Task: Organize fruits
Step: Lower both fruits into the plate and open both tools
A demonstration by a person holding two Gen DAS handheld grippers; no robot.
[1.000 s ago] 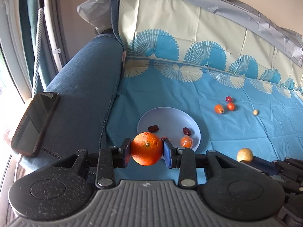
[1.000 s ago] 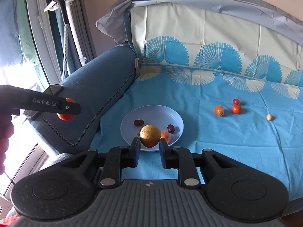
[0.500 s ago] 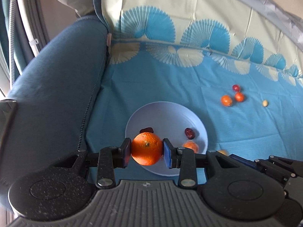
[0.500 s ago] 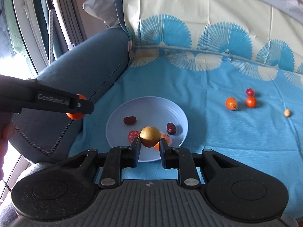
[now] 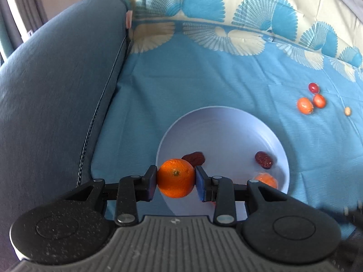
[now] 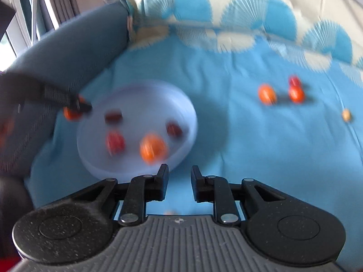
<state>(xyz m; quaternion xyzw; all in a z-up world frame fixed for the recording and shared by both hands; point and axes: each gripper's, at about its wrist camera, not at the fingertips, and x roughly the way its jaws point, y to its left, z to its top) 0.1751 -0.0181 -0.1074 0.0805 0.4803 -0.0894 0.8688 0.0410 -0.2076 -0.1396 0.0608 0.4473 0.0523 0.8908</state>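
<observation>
Gripped the firm, slick-skinned orange (image 5: 175, 178) squarely across its middle in the left gripper (image 5: 175, 179) over the plate (image 5: 224, 122) at its seven o'clock rim, right gripper (image 6: 179, 179) jaws opening, nothing between.

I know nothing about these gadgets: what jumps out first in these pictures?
First, the bright orange, pinched between the left gripper's jaws over the near edge of a pale plate. The plate sits on a blue patterned cloth and already holds a few small fruits. The right gripper's jaws are opening with nothing between them, and more small fruits lie on the cloth to the right.
</observation>
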